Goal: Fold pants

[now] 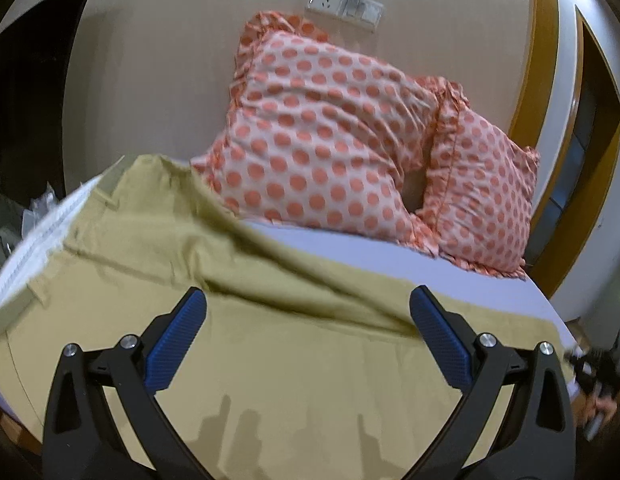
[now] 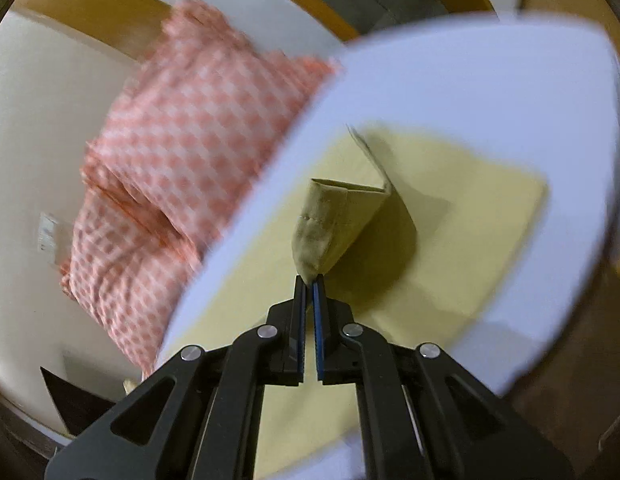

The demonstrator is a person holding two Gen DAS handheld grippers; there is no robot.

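Note:
Khaki pants (image 1: 269,360) lie spread on a white bed (image 1: 390,252), with the waistband at the left and a raised fold across the middle. My left gripper (image 1: 307,300) is open and empty, hovering just above the fabric. In the right wrist view my right gripper (image 2: 309,278) is shut on a hemmed leg end of the pants (image 2: 338,220) and holds it lifted above the flat part of the pants (image 2: 450,240).
Two pillows with orange dots (image 1: 330,128) lean against the beige wall at the head of the bed; they also show in the right wrist view (image 2: 189,152). A wall socket panel (image 1: 344,4) is above them. A wood-framed doorway (image 1: 590,140) is at the right.

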